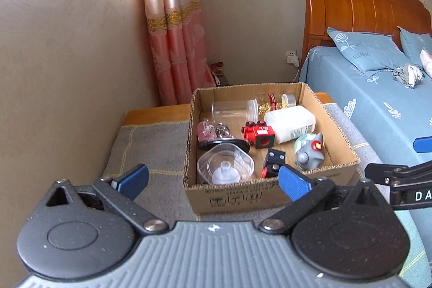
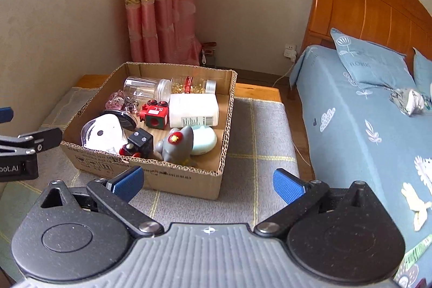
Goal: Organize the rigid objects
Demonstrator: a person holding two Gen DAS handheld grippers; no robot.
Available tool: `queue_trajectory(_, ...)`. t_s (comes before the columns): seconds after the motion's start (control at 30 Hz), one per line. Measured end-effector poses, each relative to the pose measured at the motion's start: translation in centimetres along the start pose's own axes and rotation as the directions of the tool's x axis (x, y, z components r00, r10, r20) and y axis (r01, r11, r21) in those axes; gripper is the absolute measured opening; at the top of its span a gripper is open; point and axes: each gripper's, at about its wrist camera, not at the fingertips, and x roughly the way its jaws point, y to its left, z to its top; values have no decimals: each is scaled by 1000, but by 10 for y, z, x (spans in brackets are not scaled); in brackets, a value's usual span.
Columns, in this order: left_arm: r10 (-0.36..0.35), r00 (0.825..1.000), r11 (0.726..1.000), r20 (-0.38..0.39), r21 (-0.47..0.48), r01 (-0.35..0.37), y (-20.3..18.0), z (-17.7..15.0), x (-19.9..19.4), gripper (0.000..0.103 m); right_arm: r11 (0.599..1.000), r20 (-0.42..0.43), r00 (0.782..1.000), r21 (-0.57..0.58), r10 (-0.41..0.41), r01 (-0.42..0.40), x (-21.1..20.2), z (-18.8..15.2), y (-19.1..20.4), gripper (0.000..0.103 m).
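1. A cardboard box is seen at the centre of the left wrist view and at centre left of the right wrist view, set on a grey checked cloth.
2. Inside it, two clear jars are laid along the far wall: one plain jar and one jar with gold flakes, end to end.
3. One white bottle is laid on its side in front of the jars, just beside one red cube toy.
4. One grey rocket toy is found at the box's near side, touching one pale green case.
5. One black cube and one clear lidded container are seen toward the near wall; one pink figure is placed in the left half.
6. The left gripper is shown low in its own frame, jaws spread wide and nothing held, short of the box.
7. The right gripper is likewise shown wide open and empty, at the box's near right corner.
8. One bed with two blue pillows, of which one pillow is fully shown, fills the right of the frame; one pink curtain is hung at upper centre left.
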Motion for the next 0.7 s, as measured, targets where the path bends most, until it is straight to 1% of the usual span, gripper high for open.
queue_trajectory(0.07,9,1000,1000,-14,-9,-9,-2,-6,-8,102,1000,-2,1000,19,3,-3,-5,-6,2,103)
queue_trajectory(0.23,5,999,1000,-36,4,-5,-11,-15,-20,102,999,4,1000,35,-6,6,-16,-17,9,103)
queue_trajectory(0.33,35,999,999,-40,3,-35,-12,-17,-23,102,999,8,1000,41,-19,18,-18,-18,10,103)
queue_trajectory(0.47,36,999,999,-35,-11,-37,-10,-18,-27,102,999,4,1000,36,-27,27,-18,-19,13,103)
queue_trajectory(0.7,39,998,999,-39,-7,-39,-12,-20,-29,102,999,4,1000,33,-23,23,-18,-19,14,103)
